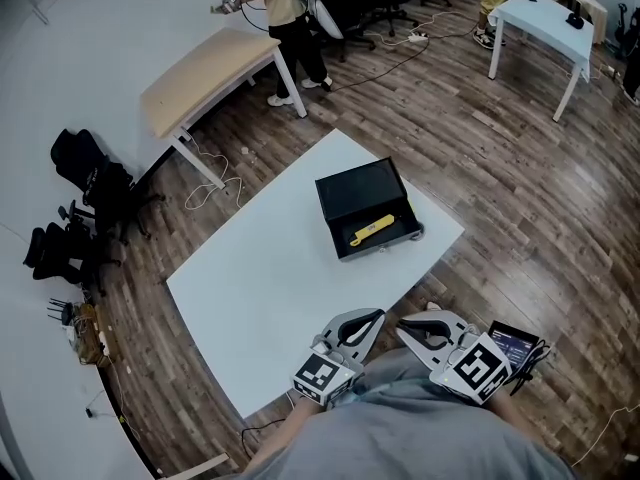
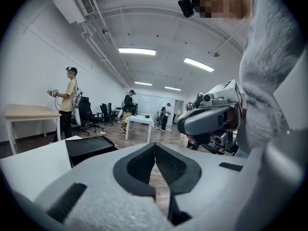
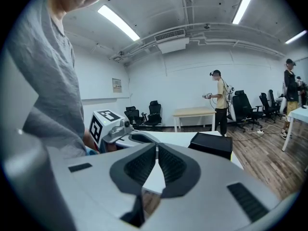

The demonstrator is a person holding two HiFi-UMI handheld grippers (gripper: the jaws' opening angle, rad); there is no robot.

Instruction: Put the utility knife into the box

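A black box (image 1: 366, 209) lies open on the white table (image 1: 270, 288), near its right edge. A yellow utility knife (image 1: 372, 230) rests inside the box. Both grippers hang close to my body, off the table's near corner. My left gripper (image 1: 376, 317) is shut and empty, its tips pointing toward the table. My right gripper (image 1: 402, 325) is shut and empty too, facing the left one. The left gripper view shows the box (image 2: 89, 147) low at left beyond the closed tips (image 2: 155, 145). In the right gripper view the box (image 3: 211, 144) sits past the closed tips (image 3: 157, 145).
A wooden-topped table (image 1: 205, 73) stands at the far left with a person (image 1: 285, 18) next to it. A white desk (image 1: 545, 23) is at the far right. Black chairs (image 1: 85, 203) are piled by the left wall. Cables run across the wood floor.
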